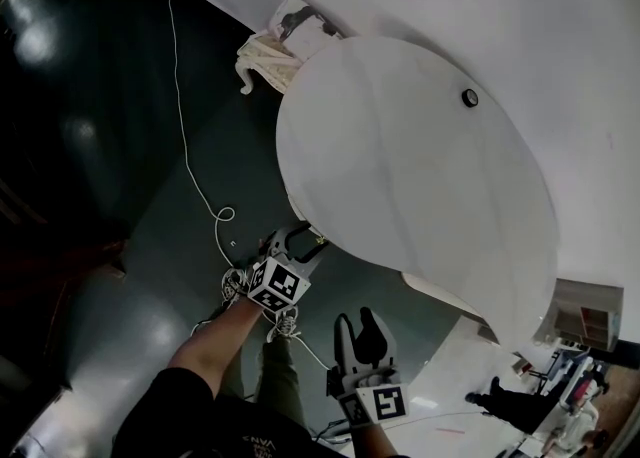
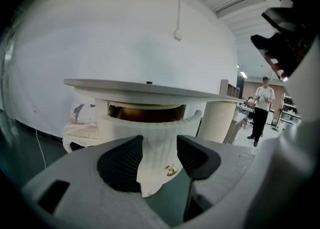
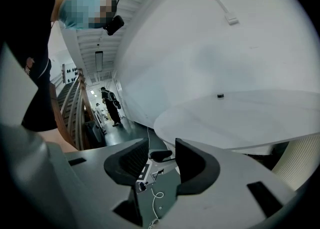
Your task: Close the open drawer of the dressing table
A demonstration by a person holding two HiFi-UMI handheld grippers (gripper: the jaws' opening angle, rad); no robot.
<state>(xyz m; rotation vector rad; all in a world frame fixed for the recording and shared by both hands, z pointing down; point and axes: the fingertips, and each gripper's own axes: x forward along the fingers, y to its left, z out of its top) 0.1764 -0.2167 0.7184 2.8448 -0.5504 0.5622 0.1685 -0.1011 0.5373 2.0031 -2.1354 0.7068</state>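
1. The dressing table (image 1: 420, 176) has a white oval top, which carries one small black round object (image 1: 469, 97) near the wall.
2. In the left gripper view, the drawer (image 2: 150, 123) stands pulled out from under the top. It has a curved, ribbed white front with a small gold knob (image 2: 171, 171) low on it.
3. Over the front's rim, the inside of the drawer (image 2: 145, 112) is dark brown. I cannot tell whether anything lies in it.
4. The left gripper (image 1: 300, 244) is at the table's near edge with its claw spread. The drawer front shows in the gap between the jaws, but the pads do not pinch it, and I cannot tell whether they touch it.
5. The right gripper (image 1: 358, 324) hangs nearer the person, apart from the table. Its claw is spread and holds nothing.
6. A ribbed white pedestal (image 2: 217, 120) stands beside the drawer.
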